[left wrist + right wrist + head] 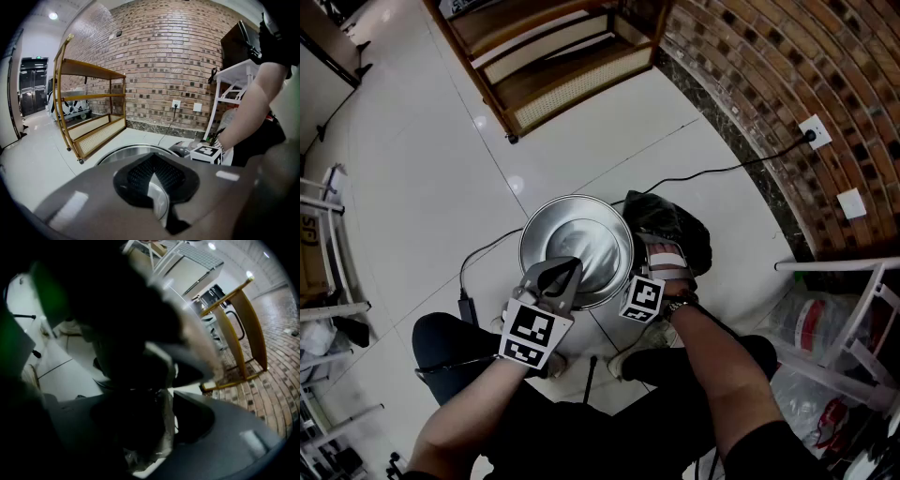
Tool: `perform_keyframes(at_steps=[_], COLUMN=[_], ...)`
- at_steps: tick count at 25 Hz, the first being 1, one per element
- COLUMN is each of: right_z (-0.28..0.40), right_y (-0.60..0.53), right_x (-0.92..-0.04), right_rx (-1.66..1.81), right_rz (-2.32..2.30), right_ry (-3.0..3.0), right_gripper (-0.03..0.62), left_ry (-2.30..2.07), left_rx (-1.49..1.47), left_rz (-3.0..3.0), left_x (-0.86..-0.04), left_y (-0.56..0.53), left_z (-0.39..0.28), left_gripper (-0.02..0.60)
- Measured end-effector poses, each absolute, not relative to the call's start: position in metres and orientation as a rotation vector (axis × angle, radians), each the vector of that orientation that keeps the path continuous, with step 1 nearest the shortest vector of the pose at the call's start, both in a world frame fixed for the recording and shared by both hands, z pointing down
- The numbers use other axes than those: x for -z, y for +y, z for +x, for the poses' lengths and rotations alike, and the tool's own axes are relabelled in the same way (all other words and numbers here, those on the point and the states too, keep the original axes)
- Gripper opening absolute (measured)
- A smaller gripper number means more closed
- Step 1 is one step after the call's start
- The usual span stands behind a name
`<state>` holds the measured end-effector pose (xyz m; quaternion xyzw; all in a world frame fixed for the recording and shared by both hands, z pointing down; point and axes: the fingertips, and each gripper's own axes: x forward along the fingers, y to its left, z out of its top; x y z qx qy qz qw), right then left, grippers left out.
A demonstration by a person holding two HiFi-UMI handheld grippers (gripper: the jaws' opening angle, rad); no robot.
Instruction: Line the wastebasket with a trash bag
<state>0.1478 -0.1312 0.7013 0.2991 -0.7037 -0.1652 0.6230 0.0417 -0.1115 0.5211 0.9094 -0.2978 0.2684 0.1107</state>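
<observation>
So the shiny round metal wastebasket [581, 234] is bare inside, no liner yet. The crumpled black plastic trash bag [670, 220] sits bunched just beside it, and the right gripper [664, 267] looks clamped wide on a wad of it. The left gripper [555, 279] is pinched together, empty, over the near rim. My guess is that gripping a wad instead of one edge could keep the mouth from opening.

A brick wall [787, 84] runs along one side, with a white outlet [815, 131] on it and a black cable [722, 171] trailing from that outlet over the pale tiled floor [422, 187]. A wooden shelf rack [553, 66] stands just beside the wall. Further along the wall a white frame [853, 309] stands over plastic bags [811, 323].
</observation>
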Motion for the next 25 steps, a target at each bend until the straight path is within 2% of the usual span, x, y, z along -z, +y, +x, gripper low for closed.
perform_keyframes(at_steps=[1,4,6,8,9,25], right_z=[0.152,0.161,0.165,0.166,0.166,0.230], right_y=[-0.132,-0.132,-0.133,-0.135,-0.135,-0.117], right_x=[-0.704,-0.710,-0.709,-0.704,-0.701,-0.622], right_rx=[0.380,0.383,0.394,0.400,0.396,0.323], right_rz=[0.676,0.647,0.651,0.678,0.697,0.948], right_ry=[-1.604,-1.579,-1.576,-1.581,-1.586,-1.521], right_gripper=[0.248,0.201,0.130,0.020,0.003,0.003], left_ry=[-0.870,-0.860,-0.862,-0.870,-0.873,-0.885], left_rx=[-0.796,-0.814,-0.821,-0.825,-0.825,-0.705], left_rz=[2.673,2.678,2.677,2.673,2.671,2.719], left_x=[-0.522,-0.525,-0.525,-0.525,-0.525,-0.496], left_y=[-0.110,-0.107,-0.106,-0.106,-0.106,-0.096], left_z=[0.042,0.043,0.042,0.040,0.039,0.050], left_gripper=[0.005,0.005,0.005,0.005,0.005,0.005])
